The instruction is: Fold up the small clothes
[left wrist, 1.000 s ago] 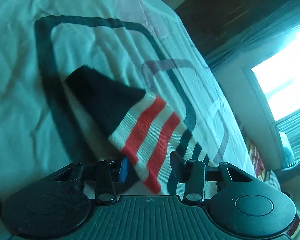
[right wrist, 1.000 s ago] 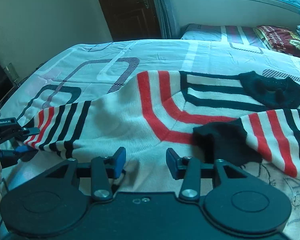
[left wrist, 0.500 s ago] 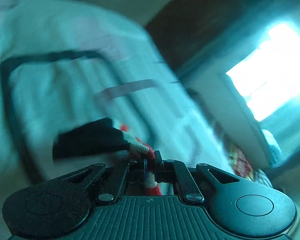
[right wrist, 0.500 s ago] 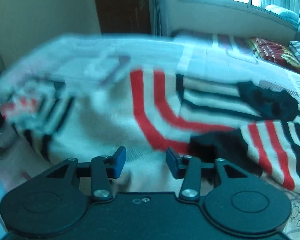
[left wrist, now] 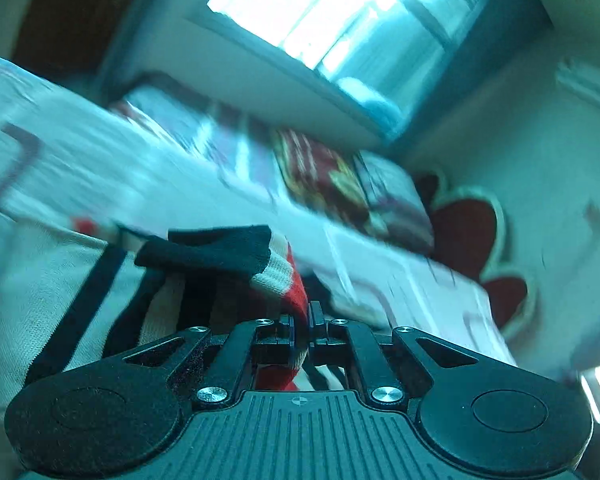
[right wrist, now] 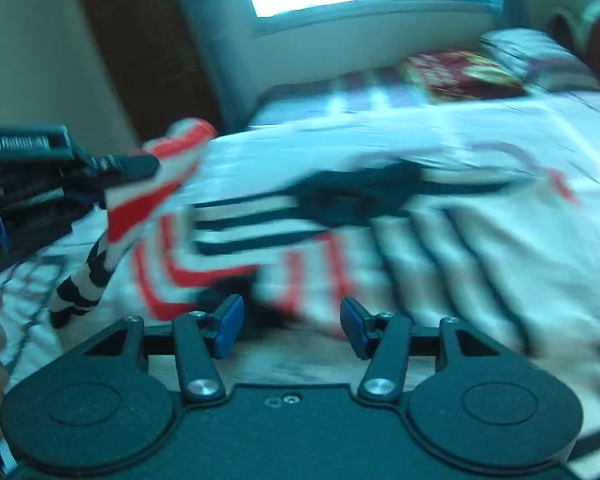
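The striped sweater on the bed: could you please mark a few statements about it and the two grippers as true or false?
1. The left gripper is shut on the sleeve of the striped sweater. True.
2. The right gripper grips the sweater's black collar. False: its jaws, which have just been opening, stand apart with nothing pinched between them.
3. The sleeve hangs lifted off the bed sheet. True, as the right wrist view shows.
4. The sweater is plain blue. False: it is cream with red and black stripes.
5. The sleeve ends in a black cuff. True.
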`<act>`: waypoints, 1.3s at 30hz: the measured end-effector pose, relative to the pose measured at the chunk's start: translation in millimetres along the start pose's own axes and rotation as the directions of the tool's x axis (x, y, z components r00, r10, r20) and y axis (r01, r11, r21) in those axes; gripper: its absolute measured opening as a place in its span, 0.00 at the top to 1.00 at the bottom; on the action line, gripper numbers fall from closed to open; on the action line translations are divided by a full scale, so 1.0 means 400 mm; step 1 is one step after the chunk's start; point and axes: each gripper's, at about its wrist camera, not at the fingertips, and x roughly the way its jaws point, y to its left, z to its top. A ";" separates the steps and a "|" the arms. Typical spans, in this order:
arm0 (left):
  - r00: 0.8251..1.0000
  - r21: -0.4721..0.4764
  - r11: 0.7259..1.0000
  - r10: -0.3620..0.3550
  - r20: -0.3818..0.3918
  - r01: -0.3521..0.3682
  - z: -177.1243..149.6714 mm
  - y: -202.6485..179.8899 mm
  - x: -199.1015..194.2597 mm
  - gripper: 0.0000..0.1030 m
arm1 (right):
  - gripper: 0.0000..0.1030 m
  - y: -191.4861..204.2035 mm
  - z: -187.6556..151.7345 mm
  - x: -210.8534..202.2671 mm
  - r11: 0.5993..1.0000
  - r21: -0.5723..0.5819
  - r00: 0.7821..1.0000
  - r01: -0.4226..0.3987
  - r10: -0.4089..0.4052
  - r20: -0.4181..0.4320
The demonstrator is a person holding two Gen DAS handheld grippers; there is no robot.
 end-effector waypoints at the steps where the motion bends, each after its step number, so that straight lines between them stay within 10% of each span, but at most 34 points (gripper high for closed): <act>1: 0.999 0.025 1.000 0.018 -0.027 -0.017 -0.025 -0.028 0.029 0.94 | 0.48 -0.042 -0.002 -0.014 0.999 0.029 1.000 0.020 -0.020 0.000; 4: 0.983 0.134 0.990 0.069 -0.168 -0.047 -0.093 -0.108 0.096 0.94 | 0.48 -0.130 -0.008 -0.036 0.996 0.071 0.998 0.062 -0.062 -0.010; 11: 0.985 0.240 0.970 0.074 -0.159 -0.034 -0.094 -0.223 0.094 0.93 | 0.45 -0.215 -0.028 -0.067 0.991 0.125 0.999 0.054 -0.054 0.001; 13: 0.984 0.293 0.956 0.074 -0.163 -0.023 -0.111 -0.272 0.084 0.76 | 0.43 -0.220 -0.027 -0.071 0.991 0.118 0.998 0.057 -0.058 0.002; 15: 0.983 0.326 0.945 0.085 -0.165 -0.028 -0.126 -0.298 0.090 0.25 | 0.42 -0.227 -0.024 -0.072 0.993 0.110 0.999 0.054 -0.054 -0.002; 16: 0.984 0.348 0.936 0.099 -0.146 -0.042 -0.132 -0.308 0.084 0.19 | 0.42 -0.230 -0.024 -0.072 0.993 0.104 0.998 0.057 -0.057 -0.004; 29: 0.996 0.141 0.990 -0.013 -0.091 0.026 -0.033 -0.249 0.019 0.18 | 0.38 -0.120 -0.036 -0.033 0.997 0.010 0.996 -0.071 0.072 -0.046; 34: 0.997 0.099 0.994 0.056 -0.061 -0.050 -0.022 -0.185 -0.001 0.18 | 0.38 -0.007 -0.036 0.020 0.988 -0.154 1.000 0.001 -0.006 -0.030; 39: 0.971 0.117 0.966 0.237 -0.031 -0.232 -0.014 -0.050 -0.042 0.18 | 0.78 -0.057 0.014 0.025 0.998 -0.043 0.999 0.035 -0.033 0.035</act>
